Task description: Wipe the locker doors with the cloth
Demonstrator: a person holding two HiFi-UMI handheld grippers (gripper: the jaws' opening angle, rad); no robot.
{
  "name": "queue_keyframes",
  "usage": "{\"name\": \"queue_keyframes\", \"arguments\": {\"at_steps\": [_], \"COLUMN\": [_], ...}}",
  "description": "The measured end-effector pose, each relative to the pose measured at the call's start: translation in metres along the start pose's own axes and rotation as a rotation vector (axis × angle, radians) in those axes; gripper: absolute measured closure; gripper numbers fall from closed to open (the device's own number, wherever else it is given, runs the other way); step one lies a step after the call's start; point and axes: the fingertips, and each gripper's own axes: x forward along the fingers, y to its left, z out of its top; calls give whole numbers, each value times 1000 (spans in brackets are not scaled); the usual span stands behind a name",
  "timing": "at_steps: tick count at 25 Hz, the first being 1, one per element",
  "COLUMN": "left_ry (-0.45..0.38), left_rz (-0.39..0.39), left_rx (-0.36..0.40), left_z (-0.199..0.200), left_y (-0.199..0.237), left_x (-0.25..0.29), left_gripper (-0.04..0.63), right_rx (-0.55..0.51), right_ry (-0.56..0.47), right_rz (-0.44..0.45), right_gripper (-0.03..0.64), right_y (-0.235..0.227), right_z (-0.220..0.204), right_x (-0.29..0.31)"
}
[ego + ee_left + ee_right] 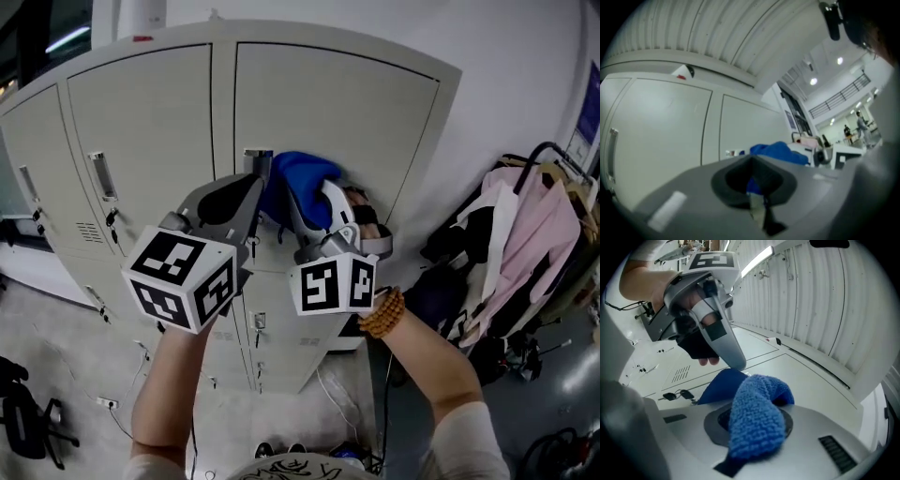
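Observation:
A blue terry cloth (302,180) is bunched against the right-hand door of the beige lockers (347,112), near that door's handle. My right gripper (317,208) is shut on it; in the right gripper view the cloth (757,420) spills out of the jaw slot over the grey body. My left gripper (260,185) comes in from the left. Its closed tip (736,364) pinches the cloth's flat corner (717,385), and a bit of blue (752,185) shows in its jaw recess. The left locker door (150,112) is bare.
Keys hang from a lock (111,220) on the left door. A clothes rack with a pink garment (534,220) stands to the right of the lockers. Cables and a black object (23,417) lie on the floor at lower left.

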Motion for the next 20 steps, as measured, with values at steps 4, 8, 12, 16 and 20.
{"name": "queue_keyframes", "arguments": {"at_steps": [4, 8, 12, 16, 20], "left_ry": [-13, -37, -43, -44, -42], "left_rz": [-2, 4, -7, -28, -52], "left_rx": [22, 42, 57, 65, 70], "left_z": [17, 33, 39, 41, 40], "left_y": [-4, -3, -11, -21, -34], "left_x": [1, 2, 4, 11, 18], "left_gripper": [594, 594, 594, 594, 594], "right_rx": [-4, 31, 65, 87, 118], "right_ry": [-21, -50, -62, -55, -53], "right_rz": [-18, -35, -80, -130, -161], "right_gripper": [594, 594, 594, 594, 594], "right_y": [-29, -68, -109, -139, -155], "right_z": [17, 34, 43, 38, 22], "right_x": [9, 22, 26, 20, 7]}}
